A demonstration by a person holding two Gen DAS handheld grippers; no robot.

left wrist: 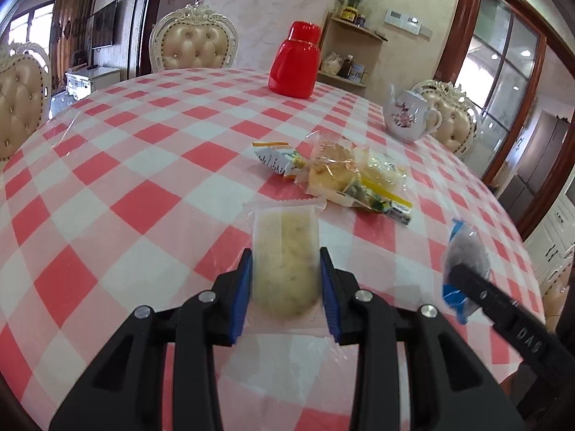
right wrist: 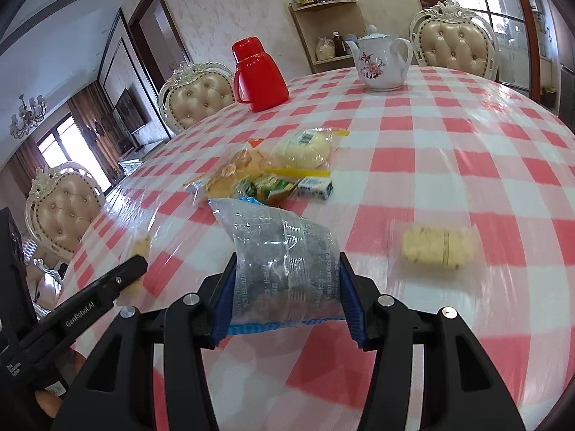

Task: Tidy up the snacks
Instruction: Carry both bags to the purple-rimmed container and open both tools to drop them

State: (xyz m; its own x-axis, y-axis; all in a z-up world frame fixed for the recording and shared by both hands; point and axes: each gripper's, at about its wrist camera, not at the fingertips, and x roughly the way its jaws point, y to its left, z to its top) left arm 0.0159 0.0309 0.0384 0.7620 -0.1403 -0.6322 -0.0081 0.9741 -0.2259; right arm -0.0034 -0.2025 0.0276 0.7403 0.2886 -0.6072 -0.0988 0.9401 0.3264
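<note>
Now both pairs of tongs over the round table with the red-and-white checked plastic cloth [left wrist: 143,165], each loaded. Left gripper [left wrist: 285,289]: blue pads pressed narrowly against the two long sides of a pale, speckled oblong cake in a clear wrapper [left wrist: 285,262], far end of the wrapper pointing toward the middle of the table. Right gripper [right wrist: 287,292]: jaws set somewhat wider, clamped on a dark, crumbly snack in a clear packet with blue edging [right wrist: 284,262], packet tilted and sticking out well past the fingertips. Ahead of both, near the table's centre, a loose heap of wrapped snacks [left wrist: 345,176]: yellowish cakes in clear film, one orange-and-white sachet to the heap's left in the left wrist view, a green-and-yellow pack at its near edge. Apart from the heap, lying alone on the cloth to the right in the right wrist view, a pale yellow ridged biscuit in clear wrap [right wrist: 436,246], blurred. Farther back, a red plastic flask [left wrist: 294,61] and a white china teapot with a pink flower print [right wrist: 381,59], both upright, well apart from the snacks.
</note>
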